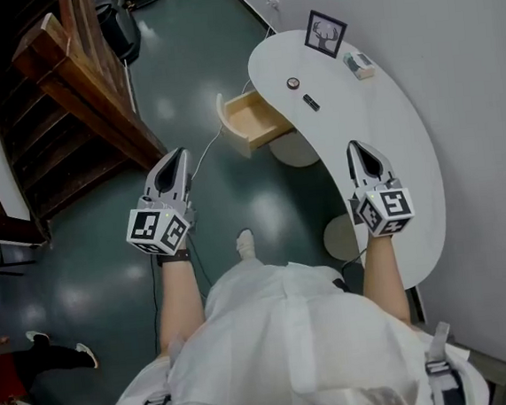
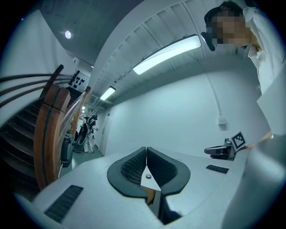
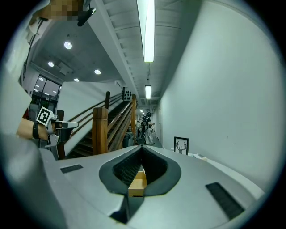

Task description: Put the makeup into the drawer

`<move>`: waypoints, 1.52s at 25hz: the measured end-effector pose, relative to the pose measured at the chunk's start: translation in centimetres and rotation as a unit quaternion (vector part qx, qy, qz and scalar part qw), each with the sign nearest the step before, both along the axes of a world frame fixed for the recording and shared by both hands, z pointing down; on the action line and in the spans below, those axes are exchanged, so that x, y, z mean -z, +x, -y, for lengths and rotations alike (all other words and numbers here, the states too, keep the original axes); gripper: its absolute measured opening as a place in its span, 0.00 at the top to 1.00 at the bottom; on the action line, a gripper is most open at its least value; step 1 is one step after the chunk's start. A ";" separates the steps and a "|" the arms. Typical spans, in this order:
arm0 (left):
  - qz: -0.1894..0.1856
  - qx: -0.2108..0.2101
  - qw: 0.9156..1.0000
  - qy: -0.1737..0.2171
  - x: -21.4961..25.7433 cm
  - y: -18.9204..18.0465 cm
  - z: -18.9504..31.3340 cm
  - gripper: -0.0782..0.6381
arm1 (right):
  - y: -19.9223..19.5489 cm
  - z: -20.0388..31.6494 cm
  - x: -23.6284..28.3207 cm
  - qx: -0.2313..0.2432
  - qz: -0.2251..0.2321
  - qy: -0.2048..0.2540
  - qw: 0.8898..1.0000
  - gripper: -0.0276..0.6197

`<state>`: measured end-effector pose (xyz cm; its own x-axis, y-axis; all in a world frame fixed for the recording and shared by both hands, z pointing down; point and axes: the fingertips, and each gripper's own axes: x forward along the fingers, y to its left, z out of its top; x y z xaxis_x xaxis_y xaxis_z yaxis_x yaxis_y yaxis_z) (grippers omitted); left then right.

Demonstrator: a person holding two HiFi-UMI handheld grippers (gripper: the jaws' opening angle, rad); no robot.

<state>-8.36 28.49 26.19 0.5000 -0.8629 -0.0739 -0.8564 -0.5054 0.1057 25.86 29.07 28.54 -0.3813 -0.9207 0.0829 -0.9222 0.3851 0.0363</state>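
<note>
The makeup is 2 small pieces on the far part of the white worktop: a round compact close to the worktop's left edge, and a short dark stick just beside it on the near side, the 2 not touching. Both lie on the worktop, outside the drawer. The wooden drawer stands pulled open below that left edge, its box sticking out over the dark green floor, near the compact but lower. Toward the far right corner of the worktop a framed deer picture leans at the wall, and a small box sits beside it along the wall edge. The right gripper hangs over the near part of the worktop, well apart from the makeup, pointing level toward the far end; its fingers are pressed together with nothing pinched, and in the right gripper view the drawer shows through the gap below the tips. The left gripper is off the worktop, over the floor left of the drawer, also level, its fingers meeting at the tips and holding nothing. A wooden staircase rises at the far left of the floor.
</note>
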 end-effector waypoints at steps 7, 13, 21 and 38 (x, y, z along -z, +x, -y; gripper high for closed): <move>0.003 -0.018 1.000 0.004 0.6 -3.3 8.7 0.87 | -2.6 8.2 -0.2 -0.022 -0.004 -0.007 1.000 0.94; 0.003 -0.033 0.999 0.001 0.2 -5.6 13.4 0.87 | -4.2 12.3 -1.0 -0.046 -0.010 -0.014 0.999 0.94; -0.009 -0.052 0.998 -0.017 -1.6 -5.4 17.8 0.87 | -4.1 16.5 -2.0 -0.058 -0.029 -0.036 0.997 0.94; 0.004 -0.111 0.991 -0.070 -6.1 2.6 32.6 0.87 | -1.9 29.8 -10.0 0.003 -0.065 -0.146 0.987 0.89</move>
